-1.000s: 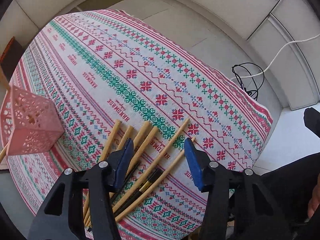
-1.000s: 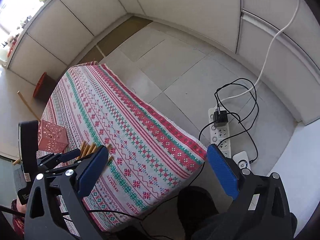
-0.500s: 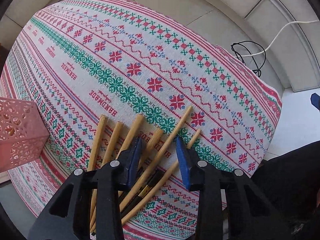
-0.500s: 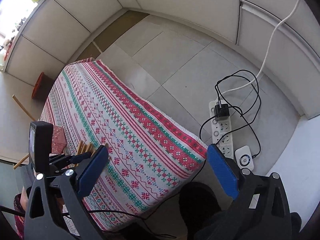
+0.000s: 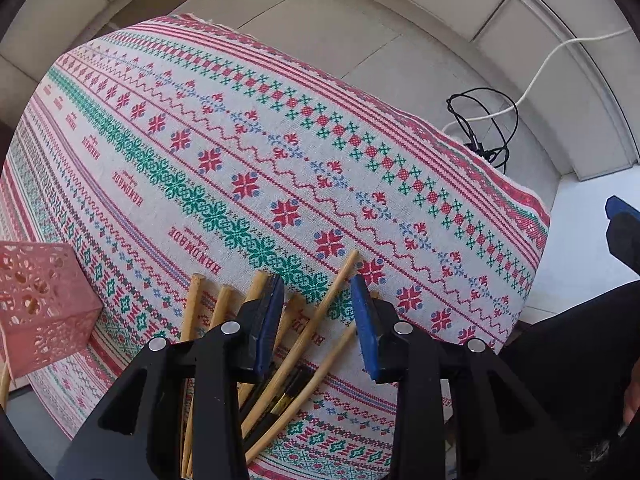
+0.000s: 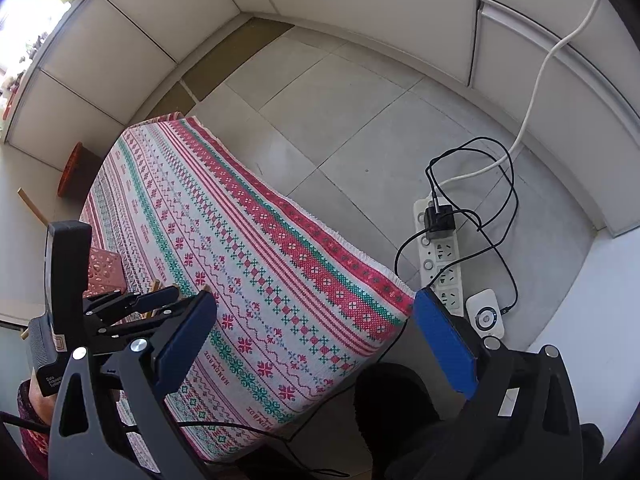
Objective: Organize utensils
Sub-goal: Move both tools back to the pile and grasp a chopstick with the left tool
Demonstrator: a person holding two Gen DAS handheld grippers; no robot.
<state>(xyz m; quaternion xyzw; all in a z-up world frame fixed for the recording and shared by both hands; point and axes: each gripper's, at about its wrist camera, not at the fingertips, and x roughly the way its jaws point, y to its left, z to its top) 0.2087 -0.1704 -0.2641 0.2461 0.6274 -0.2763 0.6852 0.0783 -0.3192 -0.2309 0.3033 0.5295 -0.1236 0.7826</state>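
Note:
Several wooden-handled utensils (image 5: 304, 336) lie fanned on the patterned tablecloth (image 5: 248, 152) near its front edge. My left gripper (image 5: 316, 320) is open and low over them, its blue pads (image 5: 268, 320) on either side of one long wooden stick, not closed on it. A pink perforated holder (image 5: 40, 300) stands at the left. My right gripper (image 6: 316, 344) is wide open and empty, held high off the table's right side. The right wrist view shows the left gripper (image 6: 132, 308) over the utensils and the holder (image 6: 104, 272).
The table's far and right edges drop to a tiled floor. A power strip (image 6: 440, 256) with black cables and a white device (image 6: 486, 316) lie on the floor at right. A red-orange stool (image 6: 70, 168) stands beyond the table.
My left gripper moved closer to the utensils and its jaws narrowed from wide open, then spread slightly again around the long stick. My right gripper stayed open and drifted a little.

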